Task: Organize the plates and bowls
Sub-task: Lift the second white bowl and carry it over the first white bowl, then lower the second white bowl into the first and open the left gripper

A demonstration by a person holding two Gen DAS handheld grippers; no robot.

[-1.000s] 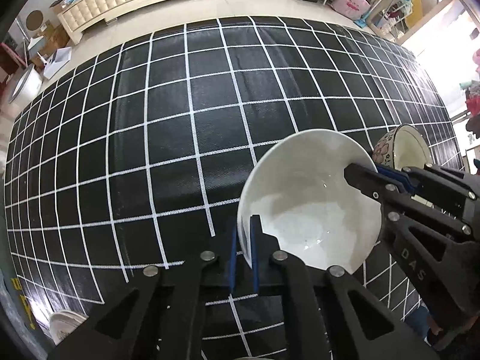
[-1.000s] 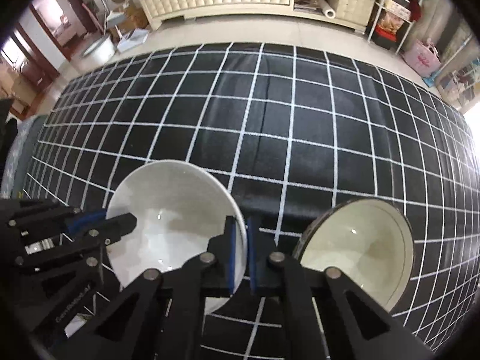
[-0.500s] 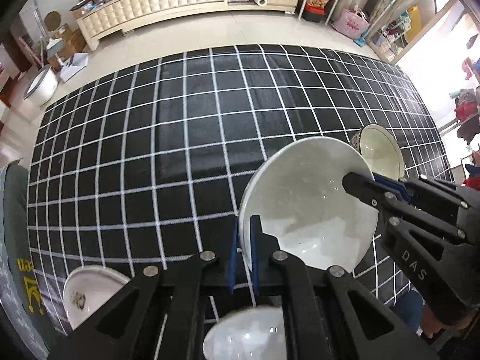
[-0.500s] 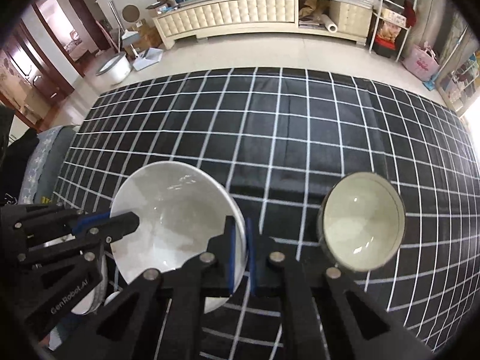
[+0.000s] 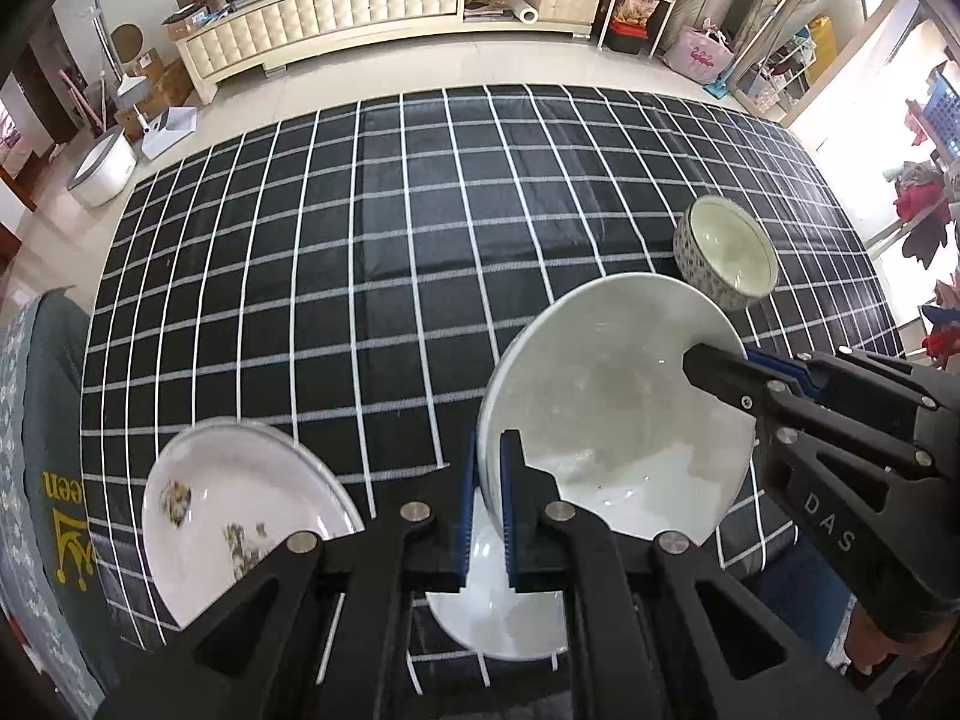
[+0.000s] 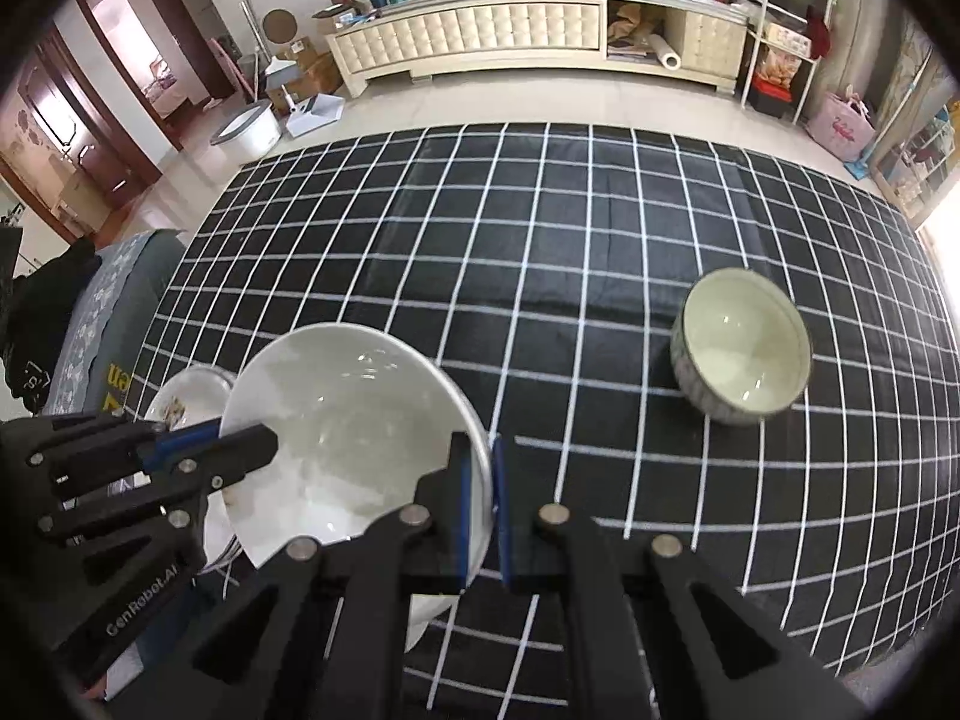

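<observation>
A large white bowl [image 5: 612, 414] [image 6: 348, 420] hangs above the black checked table [image 5: 360, 276], held by both grippers. My left gripper [image 5: 487, 450] is shut on its left rim, and it enters the right wrist view from the left [image 6: 240, 447]. On the opposite rim my right gripper [image 6: 479, 450] is shut, reaching in from the right in the left wrist view [image 5: 714, 369]. A patterned bowl [image 5: 726, 258] [image 6: 744, 348] stands empty on the table to the right. A white plate with food scraps [image 5: 240, 516] [image 6: 186, 399] lies at the near left. Another white dish [image 5: 498, 618] sits under the lifted bowl, partly hidden.
A grey cushioned seat [image 5: 42, 450] borders the table's left side. Beyond the far table edge lie a tiled floor, a cream cabinet [image 5: 360, 6], a white basin [image 5: 102, 165] and a shelf rack [image 6: 780, 18]. A person's hand [image 5: 870, 654] grips the right tool.
Both grippers have risen and drawn back toward the near edge with the white bowl between them. The scrap-covered plate and the dish underneath have come into view; the patterned bowl looks farther off.
</observation>
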